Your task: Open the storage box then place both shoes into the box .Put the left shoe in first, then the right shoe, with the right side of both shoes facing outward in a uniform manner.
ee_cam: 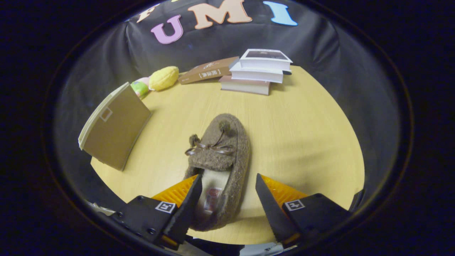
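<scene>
A brown fuzzy shoe [219,153] with a bow and pompoms lies on the wooden table [302,135], toe pointing away from me. Its heel end and pale lining sit between my fingers. My gripper [227,179] is open, with the left finger over the shoe's inner opening and the right finger to the right of the shoe's side, apart from it. A brown cardboard storage box [115,126] stands to the left of the shoe, with its flat side toward me. Whether its lid is open is unclear from here.
A stack of books [259,73] sits at the far side of the table, with a brown book [208,70] leaning beside it. A yellow plush toy [163,78] and a green one [139,88] lie behind the box. Bare tabletop spreads right of the shoe.
</scene>
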`<state>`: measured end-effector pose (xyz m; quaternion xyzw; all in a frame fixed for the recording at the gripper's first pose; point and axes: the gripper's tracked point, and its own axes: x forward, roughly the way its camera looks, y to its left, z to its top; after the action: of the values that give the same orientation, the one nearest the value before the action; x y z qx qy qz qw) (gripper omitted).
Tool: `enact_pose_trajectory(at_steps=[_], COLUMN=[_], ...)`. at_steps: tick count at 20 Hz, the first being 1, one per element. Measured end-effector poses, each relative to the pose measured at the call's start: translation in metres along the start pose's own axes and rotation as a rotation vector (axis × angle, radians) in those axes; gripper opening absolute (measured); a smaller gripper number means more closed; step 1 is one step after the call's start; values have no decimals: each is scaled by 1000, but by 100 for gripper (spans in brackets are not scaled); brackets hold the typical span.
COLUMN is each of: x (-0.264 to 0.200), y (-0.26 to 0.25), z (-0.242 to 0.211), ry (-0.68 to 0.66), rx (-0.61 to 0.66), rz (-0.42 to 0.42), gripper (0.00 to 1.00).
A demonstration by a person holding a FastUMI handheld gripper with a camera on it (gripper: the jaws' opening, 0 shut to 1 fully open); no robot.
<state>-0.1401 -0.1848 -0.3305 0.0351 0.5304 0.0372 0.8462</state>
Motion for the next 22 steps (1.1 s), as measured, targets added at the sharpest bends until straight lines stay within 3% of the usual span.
enact_pose_trajectory(at_steps=[3,5,6,8,11,17,22], x=[6,8,10,10,7,-10,-26], y=[6,2,-8,-13,-18,3,31], z=[-10,-14,-15,-16,-15,3,29], ry=[56,102,107,131,131,113,81], rx=[47,99,107,188,269,365,373], rz=[35,24,-26,-45,-87,-53,-63], gripper=[70,58,52,10,4,4,4])
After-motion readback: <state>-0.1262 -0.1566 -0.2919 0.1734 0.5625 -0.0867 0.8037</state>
